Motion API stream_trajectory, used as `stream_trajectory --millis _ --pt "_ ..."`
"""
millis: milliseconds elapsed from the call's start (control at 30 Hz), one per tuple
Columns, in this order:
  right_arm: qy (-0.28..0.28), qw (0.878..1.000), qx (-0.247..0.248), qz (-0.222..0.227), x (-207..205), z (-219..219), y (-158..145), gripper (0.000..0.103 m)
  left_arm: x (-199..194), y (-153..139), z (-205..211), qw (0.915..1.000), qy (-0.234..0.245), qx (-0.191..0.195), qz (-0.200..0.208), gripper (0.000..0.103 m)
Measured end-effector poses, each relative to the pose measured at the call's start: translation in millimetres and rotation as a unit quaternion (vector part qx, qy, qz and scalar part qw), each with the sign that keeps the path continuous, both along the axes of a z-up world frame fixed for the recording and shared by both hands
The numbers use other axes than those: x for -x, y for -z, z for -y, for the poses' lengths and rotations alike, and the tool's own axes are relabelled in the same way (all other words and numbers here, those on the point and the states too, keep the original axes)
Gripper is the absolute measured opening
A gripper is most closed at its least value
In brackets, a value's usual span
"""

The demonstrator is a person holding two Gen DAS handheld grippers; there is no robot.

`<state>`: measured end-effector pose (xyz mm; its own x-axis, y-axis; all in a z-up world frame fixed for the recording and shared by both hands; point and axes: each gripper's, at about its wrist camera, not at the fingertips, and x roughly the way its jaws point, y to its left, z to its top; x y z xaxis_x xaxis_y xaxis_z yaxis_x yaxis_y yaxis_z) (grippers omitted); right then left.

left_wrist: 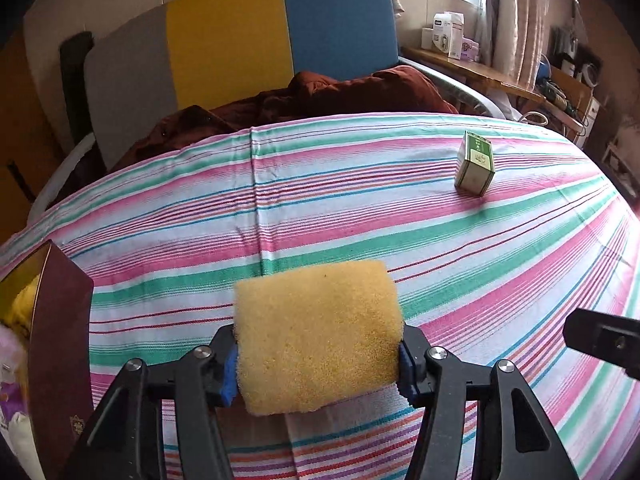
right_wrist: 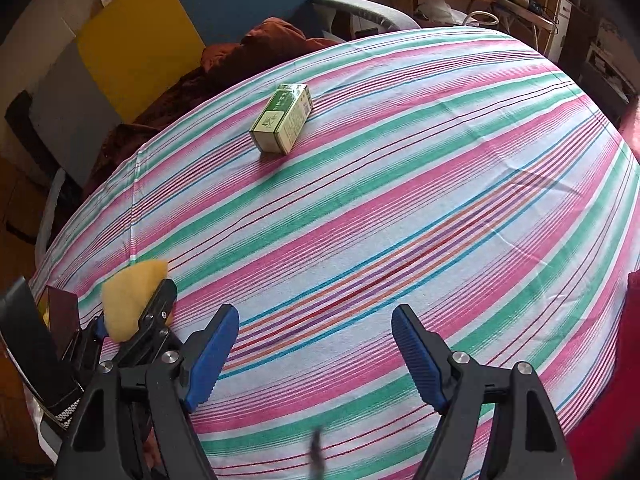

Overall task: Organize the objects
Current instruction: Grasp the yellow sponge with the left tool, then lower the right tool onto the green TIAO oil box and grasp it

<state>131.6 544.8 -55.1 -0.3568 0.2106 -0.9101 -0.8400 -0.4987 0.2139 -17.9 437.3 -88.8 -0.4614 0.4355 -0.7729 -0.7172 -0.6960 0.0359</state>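
Sponge (left_wrist: 318, 336) sits clenched in the left tool (left_wrist: 316, 364); dark box (left_wrist: 60, 344) lies just left; right tool (right_wrist: 316, 356) gapes empty.

A table draped in a striped cloth (right_wrist: 400, 220) of pink, green and white fills most of both views. A small green box (right_wrist: 282, 118) lies on it, upper left of centre in the right wrist view.

Striped tablecloth (left_wrist: 360, 208), rust-brown blanket (left_wrist: 360, 92), grey-yellow-blue headboard (left_wrist: 228, 36), wooden shelf (left_wrist: 472, 72), window curtain (left_wrist: 520, 12)
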Motion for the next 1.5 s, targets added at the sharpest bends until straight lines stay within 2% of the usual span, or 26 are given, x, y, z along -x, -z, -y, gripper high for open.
stream_trajectory --millis 700,1500 --pt "-0.010 1.000 0.015 0.026 7 2 13 0.080 1 3 2 0.9999 0.001 -0.013 0.002 0.061" --pt "0.000 0.997 0.020 0.079 9 3 28 0.080 3 3 2 0.9998 0.000 -0.021 0.004 0.061"
